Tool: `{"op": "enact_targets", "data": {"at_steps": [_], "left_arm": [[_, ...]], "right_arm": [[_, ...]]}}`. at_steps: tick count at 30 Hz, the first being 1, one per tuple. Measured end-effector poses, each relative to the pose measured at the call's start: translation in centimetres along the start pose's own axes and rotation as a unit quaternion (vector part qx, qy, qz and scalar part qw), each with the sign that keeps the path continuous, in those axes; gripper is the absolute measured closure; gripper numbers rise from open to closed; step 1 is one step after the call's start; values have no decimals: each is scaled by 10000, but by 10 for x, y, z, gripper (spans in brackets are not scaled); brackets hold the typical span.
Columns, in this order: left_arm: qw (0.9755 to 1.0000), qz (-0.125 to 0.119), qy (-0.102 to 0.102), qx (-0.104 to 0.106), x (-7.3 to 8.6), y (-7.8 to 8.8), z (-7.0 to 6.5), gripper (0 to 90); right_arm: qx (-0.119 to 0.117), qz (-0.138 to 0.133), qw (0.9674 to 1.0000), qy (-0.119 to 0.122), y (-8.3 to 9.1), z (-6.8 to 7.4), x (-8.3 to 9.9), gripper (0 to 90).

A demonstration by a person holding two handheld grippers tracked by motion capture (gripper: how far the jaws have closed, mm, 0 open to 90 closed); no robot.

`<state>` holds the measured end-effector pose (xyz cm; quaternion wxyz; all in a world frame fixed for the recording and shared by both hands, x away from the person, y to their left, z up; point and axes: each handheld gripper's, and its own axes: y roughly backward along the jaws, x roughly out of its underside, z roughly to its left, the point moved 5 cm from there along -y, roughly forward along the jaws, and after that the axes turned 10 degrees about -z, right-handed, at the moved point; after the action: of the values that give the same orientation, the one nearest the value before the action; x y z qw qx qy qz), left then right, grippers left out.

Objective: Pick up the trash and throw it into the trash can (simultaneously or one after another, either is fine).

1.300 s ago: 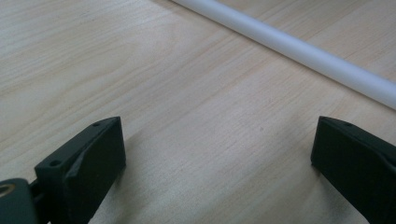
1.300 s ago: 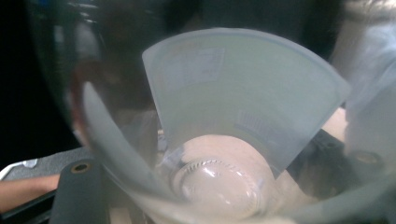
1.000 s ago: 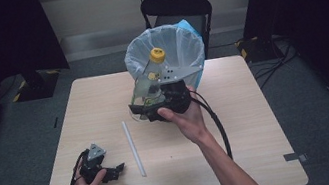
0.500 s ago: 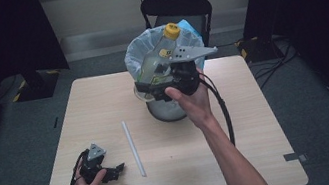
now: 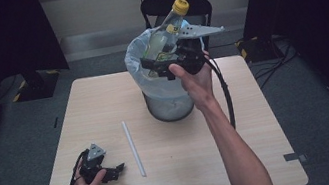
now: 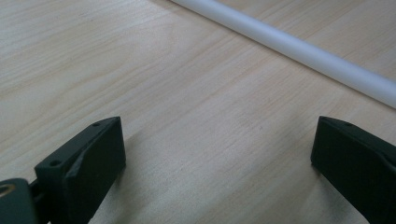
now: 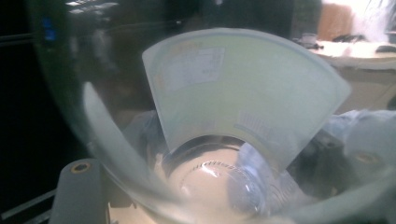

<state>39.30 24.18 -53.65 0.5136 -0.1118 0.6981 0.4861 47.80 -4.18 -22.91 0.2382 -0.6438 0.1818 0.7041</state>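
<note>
A: Item one, plastic bottle (image 5: 167, 31), clear, yellow cap, pale label. Location?

B: Held in the right gripper (image 5: 167, 61), raised over the mouth of the bin (image 5: 168, 99), tilted with the cap pointing up and away. Jaws clamped across the body; the right gripper view looks straight through the clear wall of the bottle (image 7: 224, 140) to the label on its far side.

A: Item two, the bin?

B: Mesh waste bin with a pale blue liner bag (image 5: 138, 56), standing at the far middle of the table (image 5: 259, 122). I cannot tell what, if anything, already lies inside.

A: Item three?

B: White tube (image 5: 133, 148), lying flat on the table near the front, well apart from the bin. In the left gripper view the white tube (image 6: 289, 44) runs across just ahead of the jaws, untouched.

A: Left gripper (image 5: 107, 172)?

B: Resting on the table at the front left, jaws spread wide, nothing between them.

A: Progress, as judged?

B: Work looks like clearing rubbish into the bin. Bottle: lifted and positioned above the opening, not yet dropped. Remaining: release the bottle into the liner, then probably pick up the tube and bin it too. Roughly the first half of the job, by my reading
</note>
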Motion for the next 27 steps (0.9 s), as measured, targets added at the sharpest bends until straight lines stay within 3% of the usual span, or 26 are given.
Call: {"op": "enact_targets", "data": {"at_steps": [11,27], "left_arm": [[10000,-5,-40,12,0,0,1,26],[10000,-33,-21,18,0,0,0,26]], "right_arm": [[442,-56,9989,-129,-4,-38,-7,278],[963,309,9943,-349,-16,-81,2,277]]}}
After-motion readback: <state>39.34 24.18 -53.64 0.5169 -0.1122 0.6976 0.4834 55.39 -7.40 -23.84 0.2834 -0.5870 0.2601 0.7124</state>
